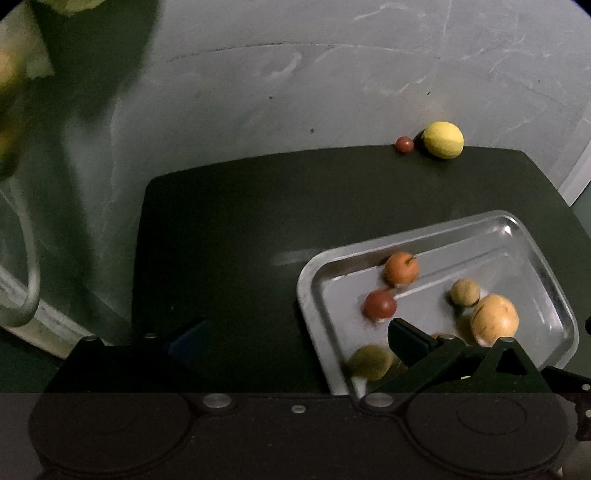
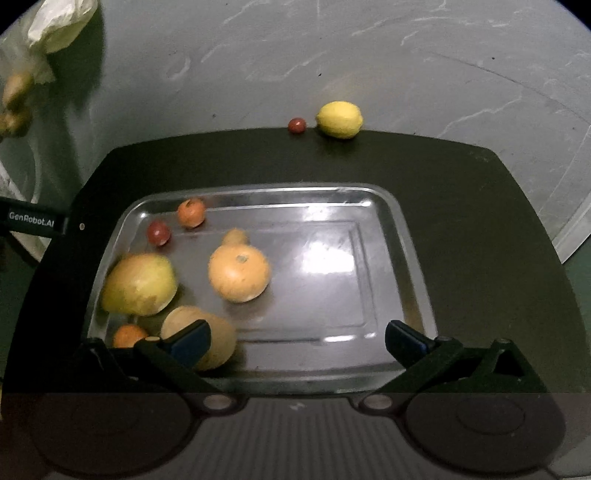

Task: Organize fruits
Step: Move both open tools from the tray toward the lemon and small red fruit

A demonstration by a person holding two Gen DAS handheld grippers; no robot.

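Note:
A steel tray (image 2: 402, 236) (image 1: 532, 240) lies on a dark mat (image 2: 461, 192) (image 1: 240, 229). Several fruits rest in its left part: a yellow-green mango (image 2: 138, 284), a round orange fruit (image 2: 239, 272), a small red fruit (image 2: 159, 232) (image 1: 379, 304) and a small orange one (image 2: 191, 212) (image 1: 401, 268). A lemon (image 2: 340, 119) (image 1: 443, 139) and a tiny red fruit (image 2: 297, 125) (image 1: 405, 144) sit at the mat's far edge. My right gripper (image 2: 297, 338) hangs open above the tray's near side, holding nothing. My left gripper (image 1: 295, 339) is open over the mat, left of the tray.
The mat lies on a grey marbled tabletop (image 2: 258, 55). A pale plastic bag (image 2: 55, 26) with small yellowish fruits (image 2: 14, 99) sits at the far left. The left gripper's body (image 2: 31, 221) shows at the left edge of the right wrist view.

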